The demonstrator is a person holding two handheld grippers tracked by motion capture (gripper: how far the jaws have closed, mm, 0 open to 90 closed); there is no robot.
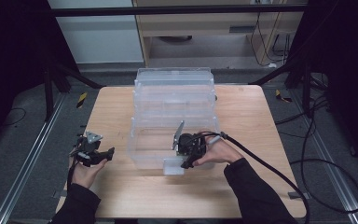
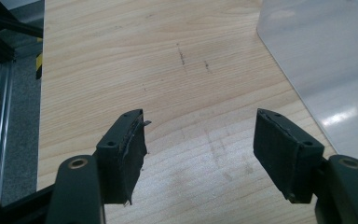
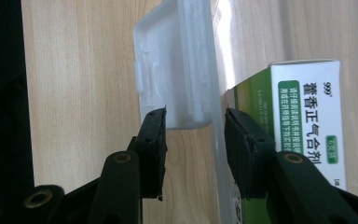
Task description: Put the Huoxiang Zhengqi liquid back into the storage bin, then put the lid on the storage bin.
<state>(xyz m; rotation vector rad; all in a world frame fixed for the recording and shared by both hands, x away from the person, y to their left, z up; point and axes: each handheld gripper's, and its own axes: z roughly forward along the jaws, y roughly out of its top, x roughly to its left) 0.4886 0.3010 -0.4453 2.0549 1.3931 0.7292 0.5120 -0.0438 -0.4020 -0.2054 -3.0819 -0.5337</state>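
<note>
Setting: a wooden table (image 1: 121, 186) carries a clear plastic storage box (image 1: 173, 116) with stacked tiers, seen from the high view; dark floor and cables lie around it.

Right gripper: the right gripper (image 1: 182, 158) sits at the near front of the box, held by the person's right hand (image 1: 216, 151), a black cable trailing off to the right. In the right gripper view its jaws straddle the box's front wall and the white latch tab (image 3: 175, 70) hanging on it, one jaw on the outside by the tab, the other on the inner side.

Grip: the pads stand partly parted with the wall and tab between them; whether they press on the plastic cannot be told.

Inside the box: a green-and-white medicine carton (image 3: 303, 116) lies just behind the clear wall, close beside the inner jaw.

Left gripper: the left gripper (image 1: 93, 151) rests low over the bare table at the left, well apart from the box front, in the person's left hand (image 1: 86, 172).

Left jaws: released, spread wide over bare wood with nothing between them; the box's clear corner (image 2: 326, 70) shows to one side.
</note>
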